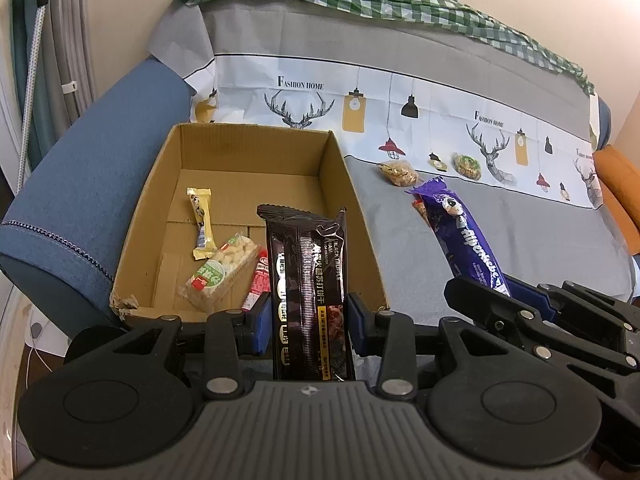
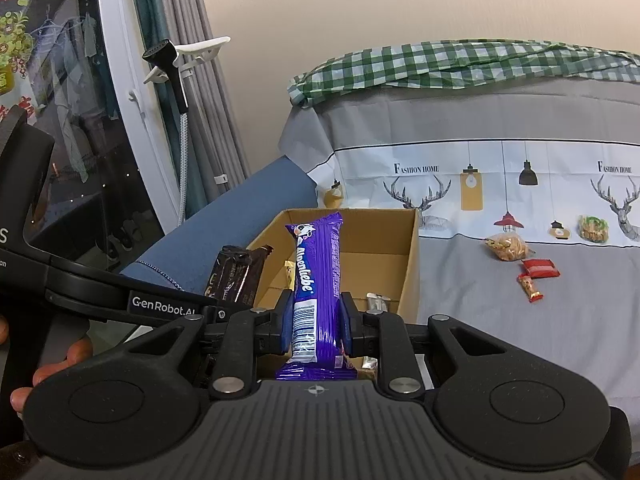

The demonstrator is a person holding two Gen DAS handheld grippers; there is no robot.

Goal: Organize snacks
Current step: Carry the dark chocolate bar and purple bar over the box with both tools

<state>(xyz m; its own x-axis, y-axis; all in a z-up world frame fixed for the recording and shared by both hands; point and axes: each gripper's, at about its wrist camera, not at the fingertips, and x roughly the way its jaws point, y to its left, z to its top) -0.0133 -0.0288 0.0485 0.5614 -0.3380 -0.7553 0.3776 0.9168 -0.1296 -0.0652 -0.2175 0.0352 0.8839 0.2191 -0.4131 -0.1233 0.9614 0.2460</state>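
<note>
My left gripper (image 1: pixel 307 316) is shut on a black truffle cracker pack (image 1: pixel 306 276), held upright over the near wall of the open cardboard box (image 1: pixel 352 184). Inside the box lie a yellow bar (image 1: pixel 201 222), a green-and-white nut bar (image 1: pixel 224 274) and a red stick pack (image 1: pixel 258 282). My right gripper (image 2: pixel 314 318) is shut on a purple Alpenliebe pack (image 2: pixel 316 276), upright in front of the same box (image 2: pixel 408 264). The right gripper's fingers (image 1: pixel 480 300) and the purple pack (image 1: pixel 464 236) also show at the right of the left wrist view.
The box sits on a sofa covered with a grey deer-print cloth (image 2: pixel 520 320), next to the blue armrest (image 1: pixel 88 184). Loose on the cloth lie two clear snack bags (image 2: pixel 506 246) (image 2: pixel 593 227), a red pack (image 2: pixel 540 268) and a small bar (image 2: pixel 530 288). A hand (image 2: pixel 48 372) grips the left tool.
</note>
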